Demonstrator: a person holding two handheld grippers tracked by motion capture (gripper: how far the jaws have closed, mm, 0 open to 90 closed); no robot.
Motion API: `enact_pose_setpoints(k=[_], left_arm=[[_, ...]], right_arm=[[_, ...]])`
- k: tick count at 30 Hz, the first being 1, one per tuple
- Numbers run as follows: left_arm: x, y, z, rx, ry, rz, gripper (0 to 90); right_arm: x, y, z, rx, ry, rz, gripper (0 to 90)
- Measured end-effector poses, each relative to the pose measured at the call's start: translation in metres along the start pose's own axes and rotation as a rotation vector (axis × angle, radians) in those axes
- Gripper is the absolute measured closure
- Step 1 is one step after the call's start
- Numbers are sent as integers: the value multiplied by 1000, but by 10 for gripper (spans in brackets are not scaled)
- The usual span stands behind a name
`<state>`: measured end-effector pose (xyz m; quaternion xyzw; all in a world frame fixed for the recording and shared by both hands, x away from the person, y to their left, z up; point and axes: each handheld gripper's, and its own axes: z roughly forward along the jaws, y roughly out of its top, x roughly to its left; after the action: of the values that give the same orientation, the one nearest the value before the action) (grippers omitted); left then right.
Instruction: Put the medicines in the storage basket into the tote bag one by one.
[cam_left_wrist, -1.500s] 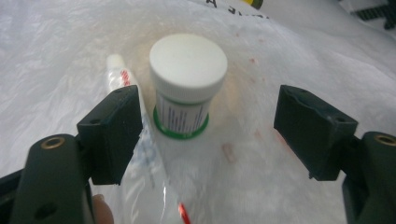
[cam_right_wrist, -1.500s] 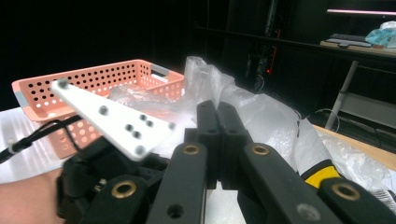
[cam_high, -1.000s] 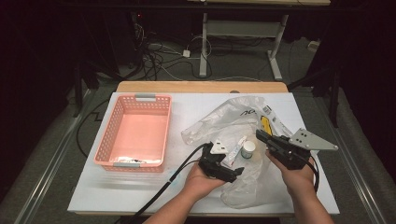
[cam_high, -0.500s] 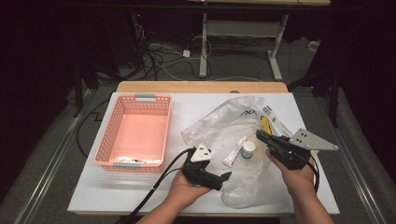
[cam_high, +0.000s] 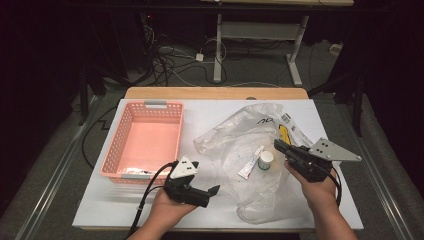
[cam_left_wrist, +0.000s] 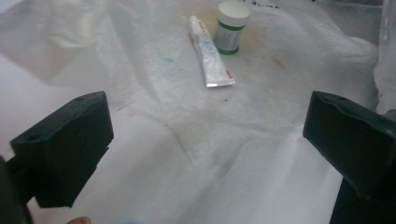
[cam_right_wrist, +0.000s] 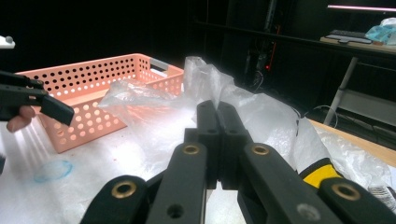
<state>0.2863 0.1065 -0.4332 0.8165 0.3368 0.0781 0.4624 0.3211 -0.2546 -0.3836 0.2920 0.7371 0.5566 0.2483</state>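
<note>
- Left tool (cam_high: 216, 190): jaws wide apart, nothing between them. It sits low over the white counter (cam_high: 210, 117), at the near-left edge of the clear plastic bag (cam_high: 250, 150), jaws pointing right toward the bag.
- In the left gripper view the two black pads (cam_left_wrist: 70, 144) frame crumpled bag film, and the small items lie well beyond them.
- Right tool (cam_high: 278, 145): jaws pressed fully together and holding nothing. In the right gripper view the fingertips (cam_right_wrist: 217, 122) meet with no gap.
- The right tool is at the bag's right side, tips aimed left, just beside the small white-capped jar (cam_high: 266, 160). I cannot tell whether they touch.
- The jar stands upright on the bag film, with a green band under the cap in the left gripper view (cam_left_wrist: 231, 27).
- The white tube (cam_high: 250, 165) lies flat just left of the jar, close beside it, crimped end toward the person.
- A yellow-and-black item (cam_high: 284, 135) lies under the bag film, behind the right tool.
- The pink basket (cam_high: 145, 107) is on the counter's left half, well apart from the bag items. Something pale lies along its near wall, too small to identify.
</note>
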Motion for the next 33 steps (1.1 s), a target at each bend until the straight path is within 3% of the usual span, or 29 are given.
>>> enact_pose_setpoints(k=[5,7,8,14,20,28,33], left_arm=[[14,-8,-20,-25,27,-19,101],[20,-11,-29,-18,78,-20,154],[25,-12,-35,-14,104,-28,162],[47,-21,-61,-69,158,-106,255],[64,-28,-77,-73,226,-143,318],[81,-36,-91,-77,240,-206,459],[86,-40,-99,-73,274,-204,549]], right_arm=[[0,-1,0,2,-3,7,900],[-1,-1,0,3,-2,10,900],[-1,-2,0,3,-2,11,900],[-1,-2,0,5,-2,6,900],[-2,-2,0,4,-5,11,900],[-3,-2,-1,4,-6,9,900],[-3,-2,-1,3,-7,11,900]])
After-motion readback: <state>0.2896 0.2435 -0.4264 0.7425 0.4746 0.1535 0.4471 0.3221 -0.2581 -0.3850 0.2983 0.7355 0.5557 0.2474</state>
